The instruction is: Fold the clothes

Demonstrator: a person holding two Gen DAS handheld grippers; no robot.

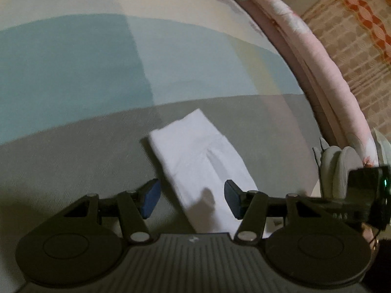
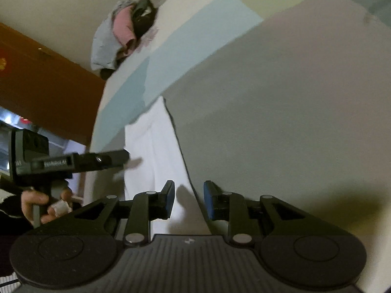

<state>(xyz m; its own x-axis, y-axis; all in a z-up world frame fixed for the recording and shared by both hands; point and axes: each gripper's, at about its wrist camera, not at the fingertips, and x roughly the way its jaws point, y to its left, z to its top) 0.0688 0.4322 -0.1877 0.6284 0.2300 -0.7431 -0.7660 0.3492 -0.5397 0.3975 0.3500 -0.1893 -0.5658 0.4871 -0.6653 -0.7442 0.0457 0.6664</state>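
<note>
A folded white cloth [image 1: 195, 161] lies flat on the grey band of the bedsheet [image 1: 73, 161]. My left gripper [image 1: 193, 199] hovers over its near end, open, the cloth passing under the wide gap between its blue pads [image 1: 151, 199] without touching them. In the right wrist view the same white cloth [image 2: 151, 151] stretches away from my right gripper [image 2: 189, 200]. That gripper is open with a narrower gap, and the cloth's right edge runs beneath it. A hand [image 2: 34, 202] holds the other tool's black body [image 2: 61, 163] at the left, over the cloth.
The sheet has blue, cream and grey blocks. A pink quilt [image 1: 325, 78] rolls along the bed's right edge, with patterned floor [image 1: 354, 36] beyond. A pile of clothes [image 2: 124, 31] sits at the far end of the bed. A brown door [image 2: 36, 85] stands at the left.
</note>
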